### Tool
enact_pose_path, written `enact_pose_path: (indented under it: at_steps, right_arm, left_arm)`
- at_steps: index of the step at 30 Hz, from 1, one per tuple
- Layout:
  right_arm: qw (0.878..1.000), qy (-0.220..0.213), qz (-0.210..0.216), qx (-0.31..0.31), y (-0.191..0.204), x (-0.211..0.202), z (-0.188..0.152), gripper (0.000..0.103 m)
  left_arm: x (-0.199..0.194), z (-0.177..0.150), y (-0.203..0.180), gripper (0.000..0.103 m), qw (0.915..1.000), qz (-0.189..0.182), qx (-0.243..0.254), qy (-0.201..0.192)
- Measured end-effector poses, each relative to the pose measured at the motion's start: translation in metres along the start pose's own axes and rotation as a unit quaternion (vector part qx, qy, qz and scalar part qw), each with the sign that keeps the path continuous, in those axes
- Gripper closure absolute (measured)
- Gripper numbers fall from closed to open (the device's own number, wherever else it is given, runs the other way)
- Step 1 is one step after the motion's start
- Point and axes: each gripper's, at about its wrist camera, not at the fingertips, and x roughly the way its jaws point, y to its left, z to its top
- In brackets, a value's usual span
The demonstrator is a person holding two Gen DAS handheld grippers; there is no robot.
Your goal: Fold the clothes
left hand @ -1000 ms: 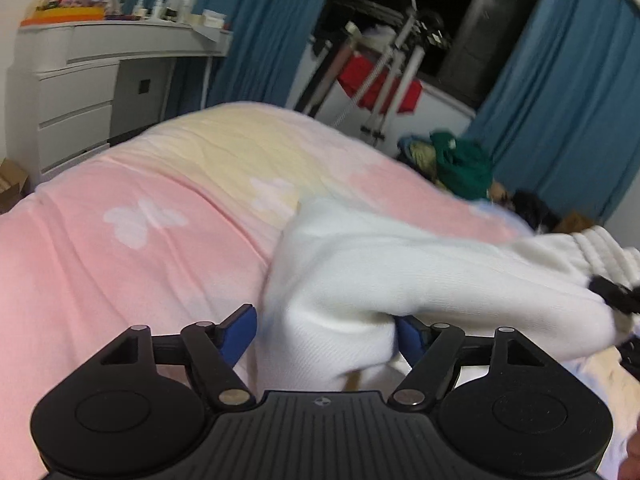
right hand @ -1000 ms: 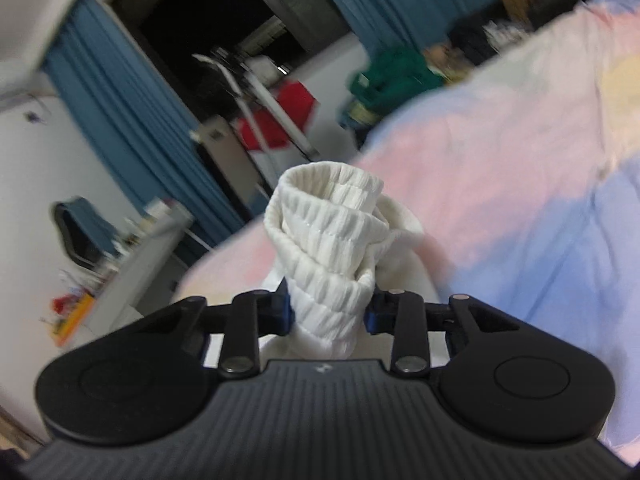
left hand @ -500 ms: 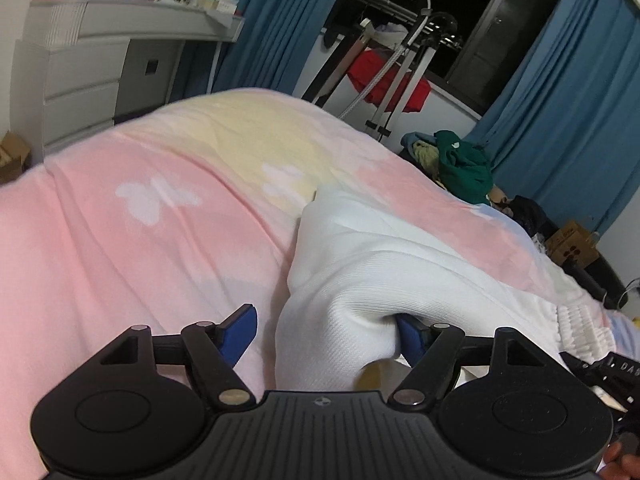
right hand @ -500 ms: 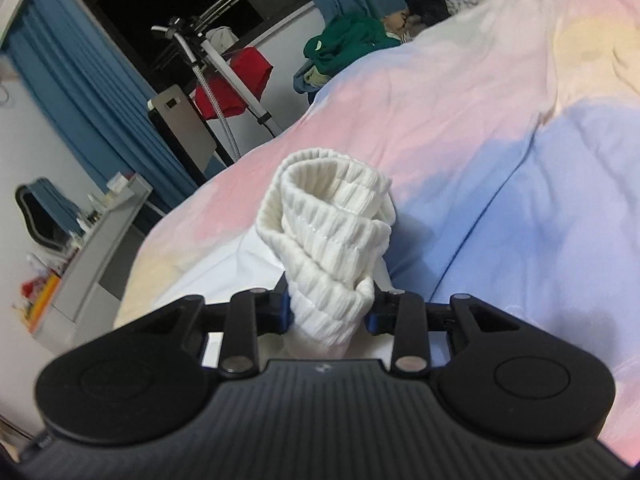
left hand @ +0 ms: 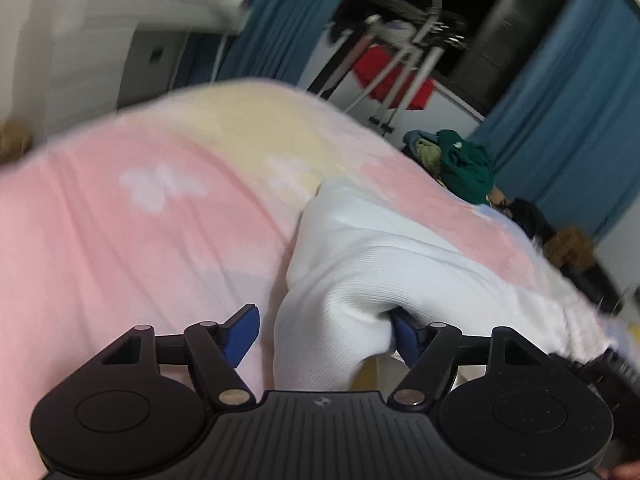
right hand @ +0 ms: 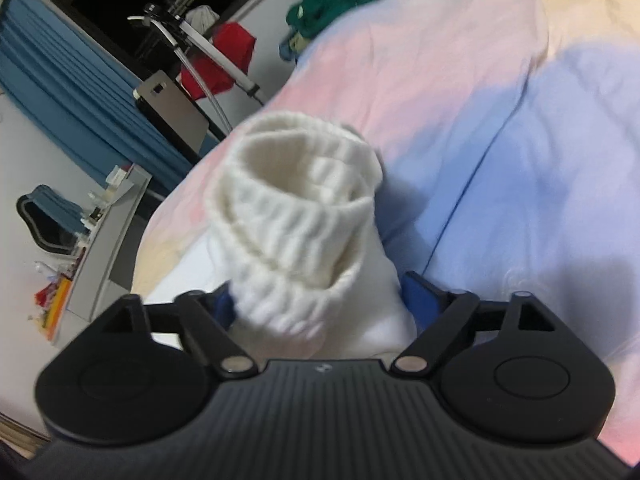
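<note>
Pastel bed (left hand: pixel 120 240), white sweater (left hand: pixel 360 264) spread across it, blue curtains (left hand: pixel 580 120) behind.

Your left hand-held gripper (left hand: pixel 324 334) has its blue pads wide apart, with a bunched fold of the sweater lying between them against the right pad and clear of the left one. Your right hand-held gripper (right hand: pixel 320 304) stands parted around the ribbed cuff (right hand: pixel 296 208), which rises upright between its fingers; whether the pads still press it, you cannot tell. A green garment (left hand: pixel 464 164) lies at the bed's far edge.

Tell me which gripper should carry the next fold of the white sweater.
Probably the right gripper: its fingers pinch the sweater's ribbed cuff. The left gripper is open, with the white sweater merely draped over one finger.
</note>
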Motion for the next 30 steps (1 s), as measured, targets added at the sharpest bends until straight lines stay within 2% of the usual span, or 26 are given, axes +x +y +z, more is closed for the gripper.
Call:
enact_pose_path:
  at_steps: [4,7,8,9,11,14,16,18,21,24,27,30]
  right_arm:
    - [0.999,0.016,0.025,0.013,-0.004,0.013,0.002,0.007]
    - [0.999,0.021,0.027,0.002,-0.003,0.016,0.001,0.008]
    - [0.999,0.023,0.023,-0.006,-0.001,0.015,0.0,0.01]
    - [0.999,0.024,0.019,-0.014,0.0,0.014,0.0,0.017]
    - [0.999,0.025,0.01,-0.025,0.003,0.009,-0.002,0.026]
    - [0.999,0.023,0.001,-0.03,0.006,0.003,-0.003,0.036]
    - [0.999,0.019,-0.003,-0.032,0.008,0.0,-0.003,0.042]
    - [0.999,0.012,-0.006,-0.039,0.013,-0.004,-0.004,0.045]
    - [0.999,-0.001,-0.008,-0.052,0.021,-0.009,-0.004,0.048]
    - [0.998,-0.011,-0.011,-0.066,0.027,-0.013,-0.006,0.048]
    - [0.998,-0.014,-0.005,-0.06,0.024,-0.012,-0.004,0.048]
    - [0.999,-0.008,0.008,-0.033,0.013,-0.008,-0.001,0.048]
  left_arm:
    - [0.005,-0.001,0.014,0.03,0.9993,-0.001,-0.032,0.019]
    - [0.007,-0.001,0.013,0.03,0.9993,0.003,-0.018,0.033]
    - [0.007,0.002,0.011,0.03,0.9993,0.003,-0.007,0.037]
    - [0.005,0.006,0.011,0.03,0.9992,-0.001,-0.006,0.041]
    - [0.0,0.015,0.013,0.031,0.9982,-0.018,-0.018,0.054]
    - [-0.006,0.028,0.019,0.026,0.9944,-0.053,-0.02,0.09]
    - [-0.011,0.037,0.03,0.02,0.9914,-0.079,-0.043,0.095]
    - [-0.015,0.044,0.044,0.007,0.9864,-0.109,-0.081,0.092]
    - [-0.009,0.051,0.063,0.004,0.9745,-0.146,-0.142,0.095]
    - [0.013,0.049,0.07,0.003,0.965,-0.151,-0.181,0.115]
    - [0.048,0.042,0.074,0.003,0.9486,-0.163,-0.226,0.15]
    - [0.07,0.04,0.071,0.003,0.942,-0.169,-0.239,0.164]
